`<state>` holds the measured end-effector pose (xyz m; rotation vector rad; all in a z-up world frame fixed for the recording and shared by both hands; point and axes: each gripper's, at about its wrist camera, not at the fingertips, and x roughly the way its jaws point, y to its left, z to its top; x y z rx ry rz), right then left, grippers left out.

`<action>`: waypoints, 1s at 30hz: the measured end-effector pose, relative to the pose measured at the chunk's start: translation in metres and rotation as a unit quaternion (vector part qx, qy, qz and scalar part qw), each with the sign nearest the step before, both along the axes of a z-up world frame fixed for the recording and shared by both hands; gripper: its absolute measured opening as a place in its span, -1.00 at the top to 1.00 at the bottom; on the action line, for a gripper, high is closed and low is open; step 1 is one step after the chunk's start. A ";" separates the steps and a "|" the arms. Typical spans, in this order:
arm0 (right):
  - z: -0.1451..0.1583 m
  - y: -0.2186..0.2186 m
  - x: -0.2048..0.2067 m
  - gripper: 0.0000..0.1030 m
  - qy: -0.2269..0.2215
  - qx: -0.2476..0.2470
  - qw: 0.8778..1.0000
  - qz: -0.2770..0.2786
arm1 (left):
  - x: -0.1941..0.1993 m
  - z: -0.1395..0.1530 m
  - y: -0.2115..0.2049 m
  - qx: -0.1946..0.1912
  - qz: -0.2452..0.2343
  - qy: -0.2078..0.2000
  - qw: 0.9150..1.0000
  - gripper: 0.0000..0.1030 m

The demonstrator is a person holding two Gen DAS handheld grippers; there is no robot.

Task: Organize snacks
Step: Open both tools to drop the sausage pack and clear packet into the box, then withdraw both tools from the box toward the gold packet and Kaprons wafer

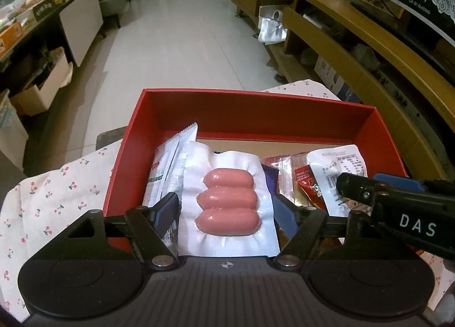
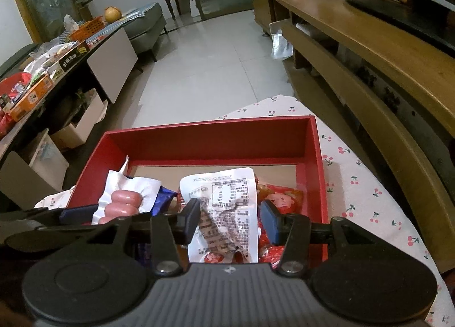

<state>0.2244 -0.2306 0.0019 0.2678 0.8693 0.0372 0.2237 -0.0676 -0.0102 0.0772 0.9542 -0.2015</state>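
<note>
A red box [image 1: 256, 105] [image 2: 210, 139] sits on a cherry-print cloth [image 1: 57, 193] [image 2: 369, 184]. In it lie a white pack of pink sausages [image 1: 227, 199] [image 2: 122, 201], a white printed snack pack [image 2: 227, 207] [image 1: 338, 173], a green-and-white pack [image 1: 167, 167] and red packs [image 2: 284, 196]. My left gripper [image 1: 229, 210] is open, its fingers on either side of the sausage pack, just above the box's near part. My right gripper [image 2: 230, 221] is open over the white printed pack, its fingers astride it. The right gripper [image 1: 398, 199] also shows at the right of the left wrist view.
A wooden TV cabinet [image 1: 355, 51] [image 2: 369, 51] runs along the right. A low table with snack boxes and an orange basket [image 2: 57, 51] [image 1: 42, 8] stands at the left. Tiled floor [image 1: 184, 42] lies beyond the box, with a plastic bag [image 1: 271, 28] by the cabinet.
</note>
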 end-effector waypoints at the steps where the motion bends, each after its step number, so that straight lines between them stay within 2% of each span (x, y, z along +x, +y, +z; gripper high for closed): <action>1: 0.001 0.001 -0.001 0.05 -0.001 -0.005 1.000 0.001 | 0.000 0.000 0.001 -0.001 0.001 0.000 1.000 -0.56; 4: 0.004 0.002 -0.001 0.02 -0.008 -0.015 1.000 0.001 | -0.002 0.003 0.003 -0.002 0.003 -0.003 1.000 -0.59; 16: 0.020 -0.003 -0.015 -0.04 -0.029 0.002 1.000 -0.009 | -0.019 0.019 0.004 -0.015 -0.010 -0.021 1.000 -0.68; 22: 0.031 -0.001 -0.029 -0.05 -0.042 0.005 0.999 -0.007 | -0.036 0.031 -0.003 -0.008 -0.029 -0.042 0.999 -0.70; 30: 0.036 -0.012 -0.059 -0.05 -0.039 0.007 0.999 -0.023 | -0.057 0.035 0.000 -0.016 -0.044 -0.040 0.998 -0.70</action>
